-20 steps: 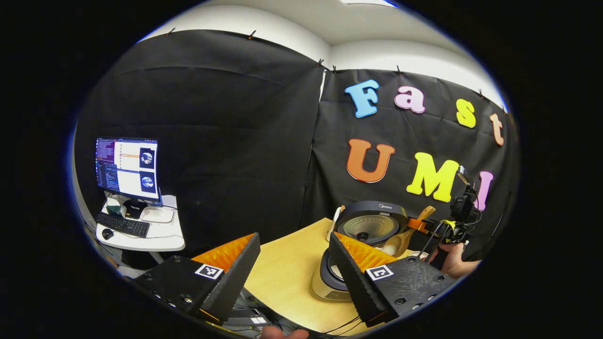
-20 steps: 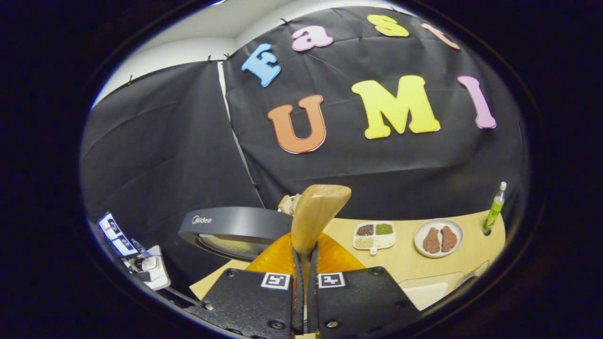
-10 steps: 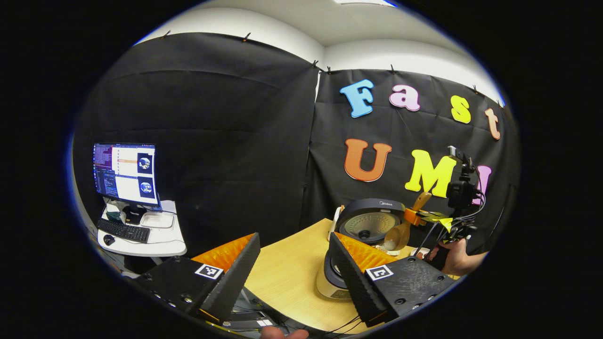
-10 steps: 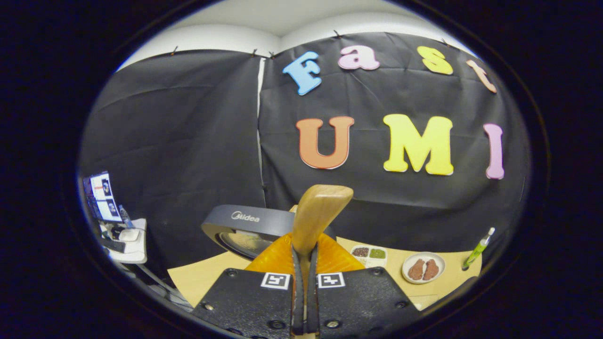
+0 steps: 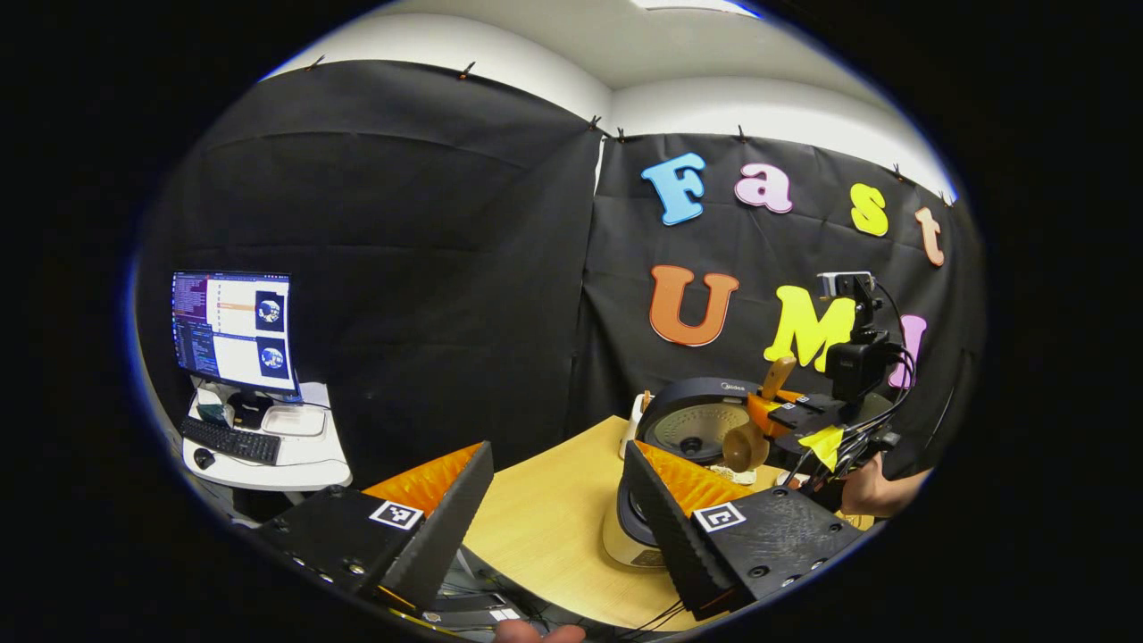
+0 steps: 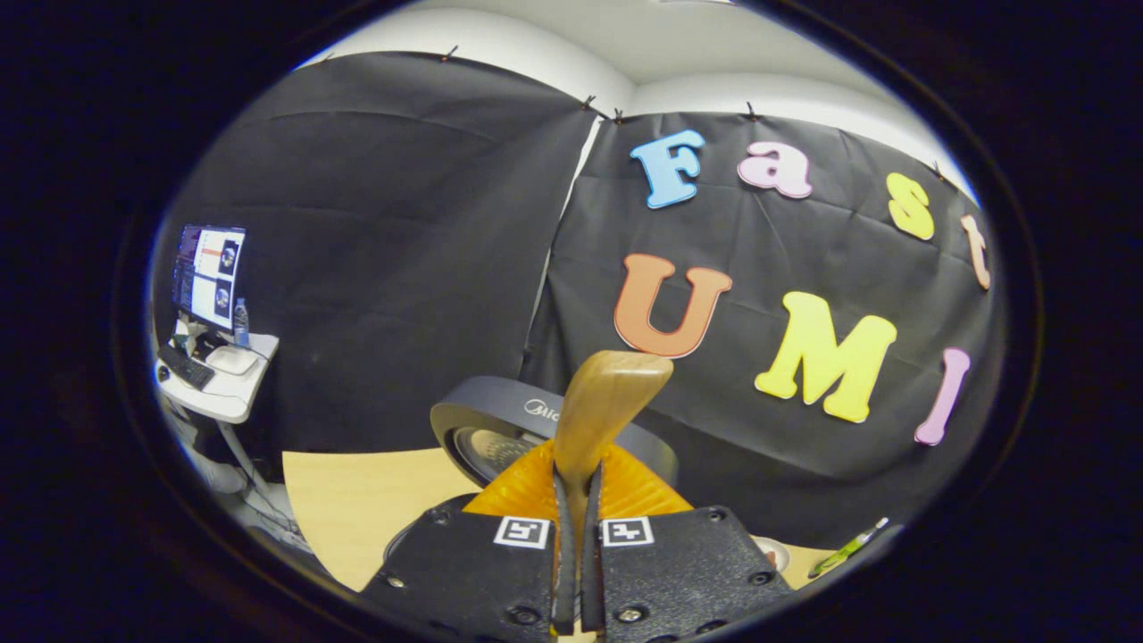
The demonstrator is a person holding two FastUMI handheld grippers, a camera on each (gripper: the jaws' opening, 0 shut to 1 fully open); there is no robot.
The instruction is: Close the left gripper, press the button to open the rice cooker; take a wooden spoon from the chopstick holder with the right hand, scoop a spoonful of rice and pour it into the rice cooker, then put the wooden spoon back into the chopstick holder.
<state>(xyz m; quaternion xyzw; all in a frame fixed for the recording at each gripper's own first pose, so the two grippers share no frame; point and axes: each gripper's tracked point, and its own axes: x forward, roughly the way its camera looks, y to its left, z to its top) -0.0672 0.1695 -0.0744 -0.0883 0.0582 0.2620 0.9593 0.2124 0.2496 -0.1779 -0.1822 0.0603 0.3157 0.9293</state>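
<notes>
Over the last second the right gripper [image 5: 775,413] has risen and swung round above the rice cooker [image 5: 705,420]: in the left gripper view the wooden spoon [image 5: 755,429] now stands steeper, its handle end up and its bowl hanging low in front of the raised lid, where a second ago it lay more level beside the cooker. In the right gripper view the plates on the desk have slid out of sight and the lid sits closer behind the spoon's handle.

The main risk, as I judge it, is in the tipping. If the spoon turns before its bowl is squarely over the open pot, rice would scatter on the desk [image 5: 545,513] near its back edge or on the cooker's rim. The bowl is also close to the raised lid, so a careless swing could knock it and shake grains loose. Whether any rice is left in the bowl cannot be told from here. The grip is far from the bowl, so the spoon could twist between the fingers.

The right gripper [image 6: 576,536] is clamped on the spoon's handle [image 6: 600,415], both fingers pressing it with only the wood between them. The left gripper [image 5: 558,500] is spread wide and empty, hovering over the desk's near edge, short of the cooker.
</notes>
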